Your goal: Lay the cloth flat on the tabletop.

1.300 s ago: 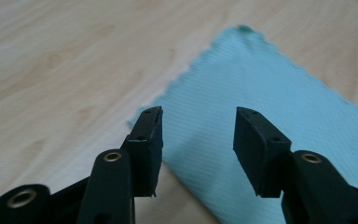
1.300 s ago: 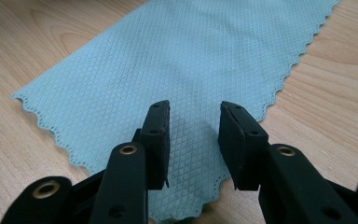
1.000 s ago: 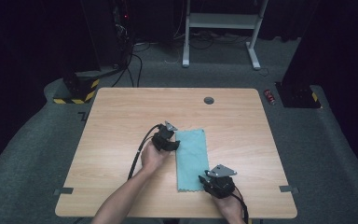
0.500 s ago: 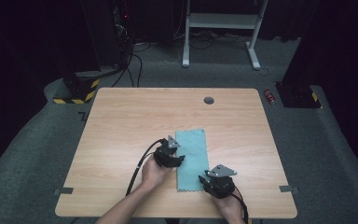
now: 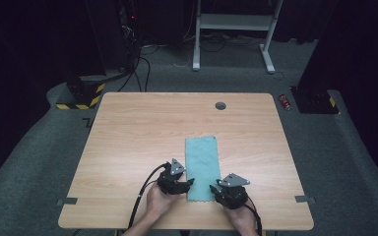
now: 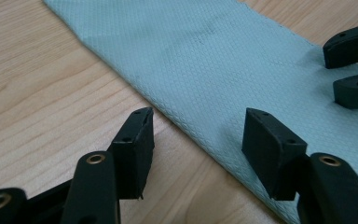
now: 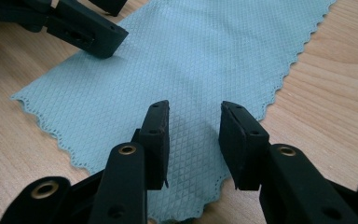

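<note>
A teal cloth [image 5: 201, 164] lies flat as a long narrow strip on the wooden table [image 5: 128, 137]. My left gripper [image 5: 189, 183] is at the cloth's near left edge. Its jaws [image 6: 198, 121] are open and have just been opening. One jaw is over bare wood, the other over the cloth [image 6: 205, 56], and no pad presses on it. My right gripper [image 5: 216, 189] is at the near right corner. Its jaws [image 7: 195, 112] stand apart just above the flat cloth [image 7: 200, 56] and pinch nothing. The left gripper's fingers [image 7: 88, 32] reach in from across the cloth.
A round cable hole [image 5: 220, 105] sits near the table's far edge. Grey tape tabs [image 5: 67, 201] mark the near corners. On the floor beyond lie a red can [image 5: 286, 102], cables and a white stand [image 5: 231, 29].
My left gripper has slid along the cloth's left edge from its far end to the near end, and its jaws stand wider. The right gripper has stayed put.
</note>
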{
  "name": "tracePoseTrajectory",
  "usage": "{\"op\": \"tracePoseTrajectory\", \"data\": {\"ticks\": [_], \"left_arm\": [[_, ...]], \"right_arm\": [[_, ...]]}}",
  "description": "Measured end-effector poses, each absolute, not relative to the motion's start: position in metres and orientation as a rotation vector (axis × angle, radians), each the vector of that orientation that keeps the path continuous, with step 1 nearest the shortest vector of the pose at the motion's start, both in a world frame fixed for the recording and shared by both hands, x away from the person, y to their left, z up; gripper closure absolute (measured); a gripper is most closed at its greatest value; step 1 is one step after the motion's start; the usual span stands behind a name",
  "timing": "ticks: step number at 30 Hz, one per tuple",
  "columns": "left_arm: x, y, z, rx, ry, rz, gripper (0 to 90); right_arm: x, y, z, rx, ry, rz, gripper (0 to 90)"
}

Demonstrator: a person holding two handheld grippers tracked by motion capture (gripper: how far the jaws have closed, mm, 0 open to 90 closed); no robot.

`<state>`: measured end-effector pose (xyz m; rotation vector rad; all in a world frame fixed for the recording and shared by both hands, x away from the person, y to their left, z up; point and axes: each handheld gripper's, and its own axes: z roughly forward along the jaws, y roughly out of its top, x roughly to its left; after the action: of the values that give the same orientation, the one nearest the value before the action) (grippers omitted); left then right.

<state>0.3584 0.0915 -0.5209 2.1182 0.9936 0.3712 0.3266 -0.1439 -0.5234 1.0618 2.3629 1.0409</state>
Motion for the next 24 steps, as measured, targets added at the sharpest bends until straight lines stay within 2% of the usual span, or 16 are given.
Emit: {"op": "tracePoseTrajectory", "data": {"ticks": [7,24], "left_arm": [[0.3504,0.0926,-0.5256,2.097,0.998,0.464,39.1],[0.3488,0.0915,-0.5261,2.091,1.015,0.459,35.3]], "right_arm": [[0.3264,-0.1436,-0.5235,1.064,2.361,1.039,63.0],[0.3262,-0.1432,-0.5236,1.066,2.358,1.04,63.0]]}}
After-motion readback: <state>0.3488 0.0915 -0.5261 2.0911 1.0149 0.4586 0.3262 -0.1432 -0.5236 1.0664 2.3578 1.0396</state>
